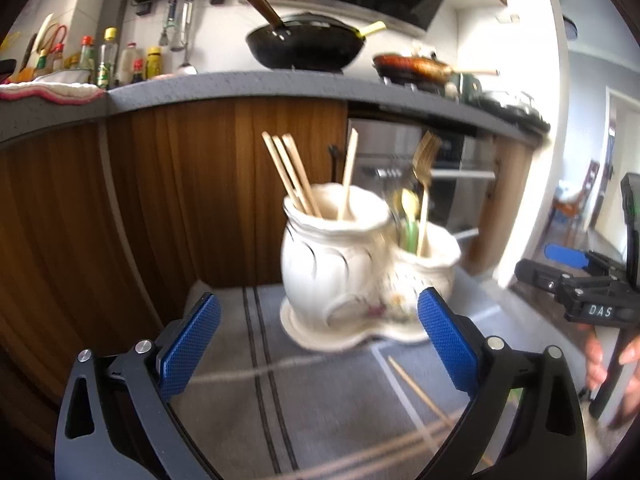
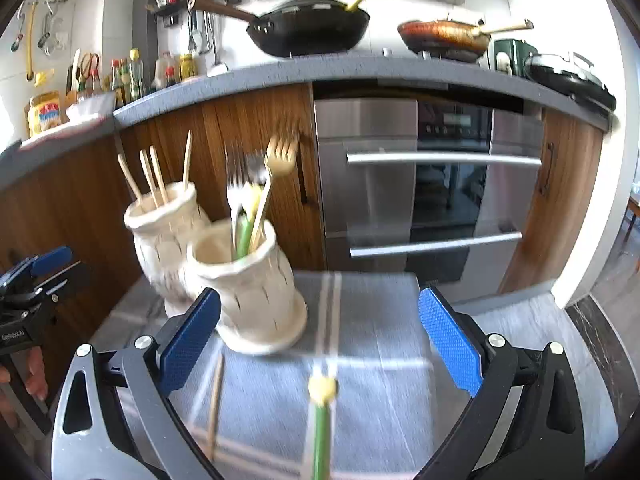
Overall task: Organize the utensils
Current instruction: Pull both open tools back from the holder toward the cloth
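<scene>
A white ceramic double-pot holder (image 1: 340,272) stands on a grey striped cloth (image 1: 320,392). Its left pot holds several wooden chopsticks (image 1: 294,174); its right pot holds forks and spoons (image 1: 420,192). Loose chopsticks (image 1: 416,392) lie on the cloth in front of it. My left gripper (image 1: 318,344) is open and empty, just short of the holder. In the right wrist view the holder (image 2: 244,280) is at left, and a green-handled utensil with a yellow tip (image 2: 322,420) and a chopstick (image 2: 216,400) lie on the cloth (image 2: 380,320). My right gripper (image 2: 320,344) is open and empty above them.
Wooden cabinet doors (image 1: 160,200) and a steel oven (image 2: 420,184) stand behind the cloth. A grey counter (image 2: 320,70) above carries a black wok (image 2: 312,28), a pan (image 2: 444,36) and bottles. The other gripper shows at the right edge (image 1: 592,292) and left edge (image 2: 28,292).
</scene>
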Tool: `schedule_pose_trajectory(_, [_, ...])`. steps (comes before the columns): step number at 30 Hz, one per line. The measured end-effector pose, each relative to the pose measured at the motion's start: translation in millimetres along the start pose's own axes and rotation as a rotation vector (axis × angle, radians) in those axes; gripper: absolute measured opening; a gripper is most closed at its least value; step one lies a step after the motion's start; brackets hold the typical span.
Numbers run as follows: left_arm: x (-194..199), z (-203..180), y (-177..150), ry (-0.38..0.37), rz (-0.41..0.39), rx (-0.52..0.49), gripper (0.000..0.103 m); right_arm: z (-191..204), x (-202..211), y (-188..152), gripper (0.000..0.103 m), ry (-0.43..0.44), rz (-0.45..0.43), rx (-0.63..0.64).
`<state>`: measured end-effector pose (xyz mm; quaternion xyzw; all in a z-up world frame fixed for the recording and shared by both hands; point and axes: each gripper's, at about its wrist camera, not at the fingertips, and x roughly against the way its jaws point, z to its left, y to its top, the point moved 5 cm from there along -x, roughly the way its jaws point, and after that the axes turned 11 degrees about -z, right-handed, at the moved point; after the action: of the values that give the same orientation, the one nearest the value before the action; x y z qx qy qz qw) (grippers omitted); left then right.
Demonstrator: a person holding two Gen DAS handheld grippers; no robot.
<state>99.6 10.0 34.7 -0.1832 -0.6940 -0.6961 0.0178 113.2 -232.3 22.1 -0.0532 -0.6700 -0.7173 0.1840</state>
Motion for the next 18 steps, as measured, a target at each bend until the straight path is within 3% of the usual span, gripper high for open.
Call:
schedule_pose_trajectory(6, [4, -24, -31, -0.014, 0.088, -0.056, 0.098, -15, 12, -27, 0.098, -0.026, 0.058, -0.003])
schedule_pose_trajectory(18, [-10, -54, -79, -0.035, 0.245, -0.032, 0.098, -32, 19, -62, 0.098, -0.056, 0.136, 0.007])
